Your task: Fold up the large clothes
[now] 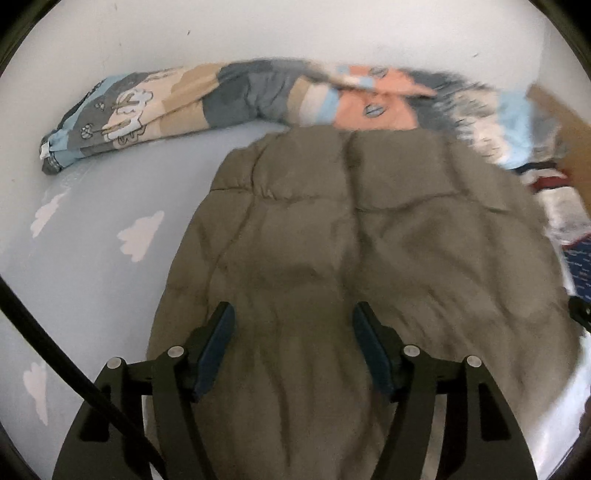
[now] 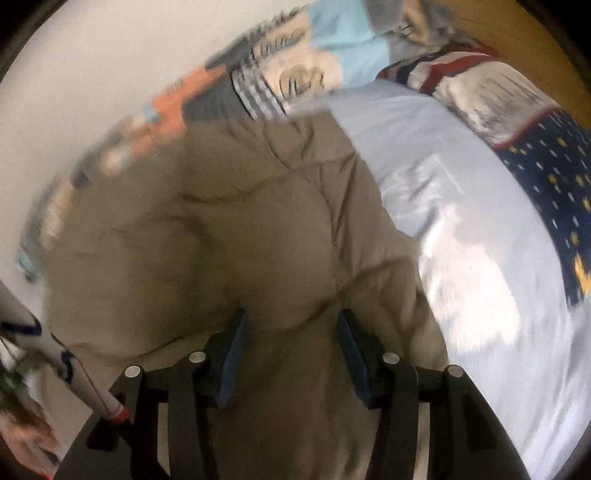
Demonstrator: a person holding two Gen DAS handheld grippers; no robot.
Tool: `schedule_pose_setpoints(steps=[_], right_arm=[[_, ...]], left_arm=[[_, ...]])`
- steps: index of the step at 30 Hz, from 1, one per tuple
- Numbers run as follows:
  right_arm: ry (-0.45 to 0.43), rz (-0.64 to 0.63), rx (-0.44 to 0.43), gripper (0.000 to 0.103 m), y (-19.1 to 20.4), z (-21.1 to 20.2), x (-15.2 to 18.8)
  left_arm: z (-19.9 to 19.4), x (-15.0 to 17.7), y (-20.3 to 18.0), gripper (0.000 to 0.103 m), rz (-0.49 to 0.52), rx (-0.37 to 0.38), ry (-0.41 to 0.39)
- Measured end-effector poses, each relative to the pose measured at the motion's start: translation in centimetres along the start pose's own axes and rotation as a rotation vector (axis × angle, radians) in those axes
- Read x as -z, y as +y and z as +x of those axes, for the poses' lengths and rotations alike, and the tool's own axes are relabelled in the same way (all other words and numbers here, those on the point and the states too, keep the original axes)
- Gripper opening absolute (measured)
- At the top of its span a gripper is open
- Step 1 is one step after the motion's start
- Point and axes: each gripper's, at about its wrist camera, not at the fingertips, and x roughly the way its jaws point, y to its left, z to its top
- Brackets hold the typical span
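**mo_k:** So, left wrist view first. The left gripper (image 1: 293, 325) has its fingers (image 1: 218, 347) spread apart, nothing pinched. The olive puffer jacket (image 1: 332, 229) fills the gap between them and runs on ahead, lying on the light blue cloud-print sheet (image 1: 92, 240). Can't tell if the pads actually touch the fabric. Past the far end of the jacket there's a rolled patchwork blanket (image 1: 147, 99) against the white wall (image 1: 295, 33). Off to the left of the tongs a black cable (image 1: 55, 350) cuts across the corner.

**tess:** And the other camera?

**mo_k:** Right wrist view is blurry. The right gripper (image 2: 291, 339) also stands parted, not clamped on anything. Same jacket (image 2: 221, 221) under and ahead of it, bulging out to the left of the tongs. To the right of them is bare blue sheet (image 2: 461, 221), and further right a navy blanket with small yellow marks (image 2: 554, 184). The patchwork blanket (image 2: 295, 74) sits beyond the jacket's far end. Low at the left edge there's a white cord with a red tip (image 2: 110, 406).
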Motion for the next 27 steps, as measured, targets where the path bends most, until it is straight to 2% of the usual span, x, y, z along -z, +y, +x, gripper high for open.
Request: schedule_pose_setpoints(steps=[2,4,6,9,12,14,17,20,27], right_arm=[[-0.023,-0.019,0.003,0.054,1.6,-2.9,1.8],[-0.006,-0.017,0.009,0.054,3.1,-4.2,3.2],[-0.036,-0.013,-0.028,0.054,5.1,-6.2,5.4],[-0.072,-0.071,-0.027,0.054,7.8,-7.5,7.5],[-0.104,-0.101,-0.053,0.054,9.3,-7.3,8.5],[-0.13,-0.144,-0.039,0.054,9.7,-6.6,8.7],[-0.108,-0.153,-0.033,0.054,9.5,-4.2,8.4],[-0.098,-0.141,-0.012,0.054,9.3,-2.5,7.6],[-0.075,-0.223,0.08,0.055,10.8,1.0,7.1]], left_arm=[[-3.1,1.8,-0.2,0.066,0.007,0.016,-0.036],[-5.8,3.9,-0.3,0.066,-0.005,0.044,-0.055],[-8.0,5.7,-0.2,0.066,-0.037,0.056,-0.082],[-9.3,7.2,-0.3,0.066,-0.048,0.039,-0.11],[-8.8,7.8,-1.0,0.066,-0.004,-0.009,-0.149],[-8.3,8.2,-1.2,0.066,0.007,-0.012,-0.175],[-6.8,8.1,-2.0,0.066,0.032,-0.034,-0.187],[-4.9,7.9,-3.2,0.066,0.069,-0.054,-0.16],[-2.7,7.2,-3.1,0.067,0.033,-0.059,-0.108]])
